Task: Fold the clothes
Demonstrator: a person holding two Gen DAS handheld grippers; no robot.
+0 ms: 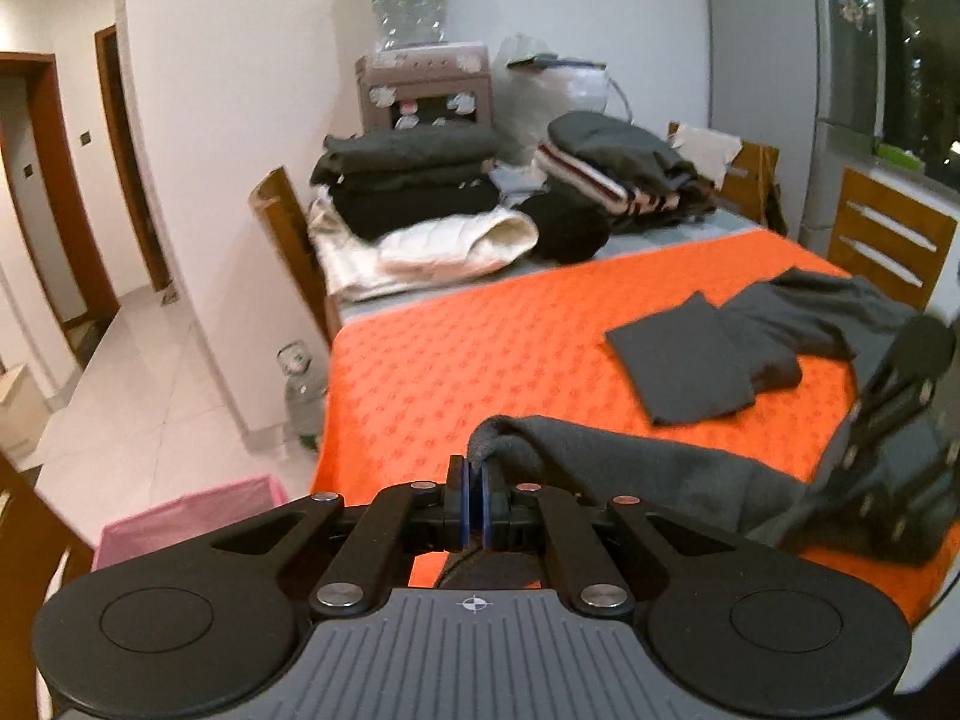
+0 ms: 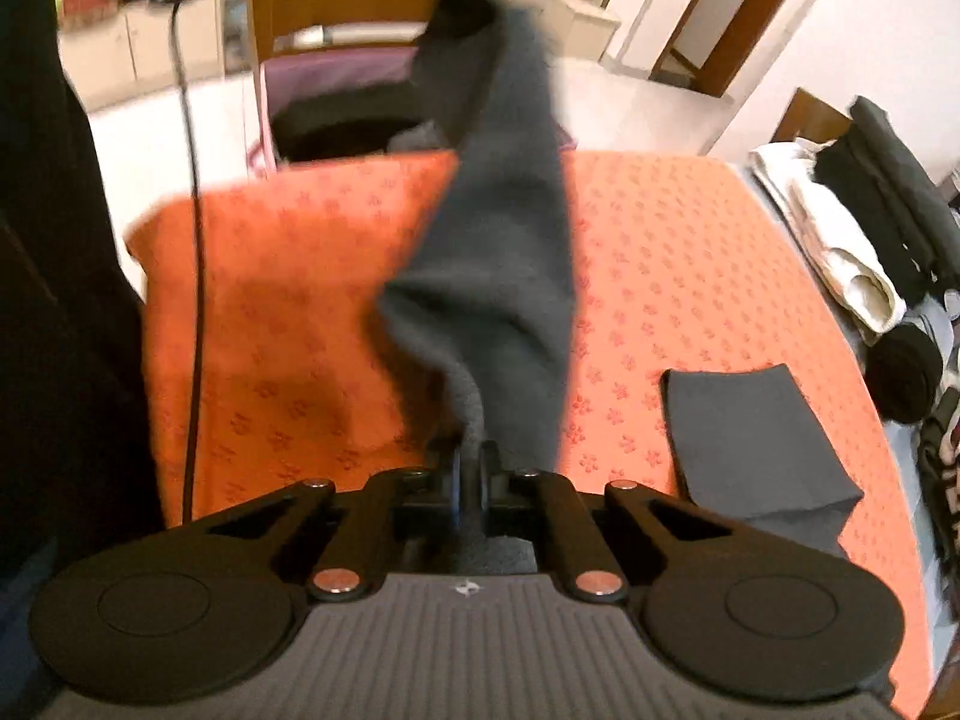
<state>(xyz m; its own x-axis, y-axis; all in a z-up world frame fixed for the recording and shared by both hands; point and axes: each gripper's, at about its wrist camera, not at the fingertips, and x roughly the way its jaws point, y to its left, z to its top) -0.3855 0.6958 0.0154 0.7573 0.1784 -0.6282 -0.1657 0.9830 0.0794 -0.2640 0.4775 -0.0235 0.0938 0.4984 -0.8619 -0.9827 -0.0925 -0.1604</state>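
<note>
A dark grey garment (image 1: 660, 480) is stretched above the orange tablecloth (image 1: 480, 360). My left gripper (image 1: 477, 468) is shut on one end of it. My right gripper (image 2: 471, 462) is shut on the other end, and the cloth (image 2: 498, 276) runs away from it as a lifted band. The right gripper also shows at the right of the left wrist view (image 1: 894, 438). The rest of the garment, with a flat sleeve (image 1: 690, 360), lies on the table; the sleeve also shows in the right wrist view (image 2: 756, 438).
Piles of folded dark and white clothes (image 1: 420, 204) sit at the far end of the table, also in the right wrist view (image 2: 858, 240). Wooden chairs (image 1: 888, 234) (image 2: 342, 0) stand around it. A pink bin (image 1: 186, 516) and a water bottle (image 1: 303, 396) are on the floor. A black cable (image 2: 195, 276) hangs at the left.
</note>
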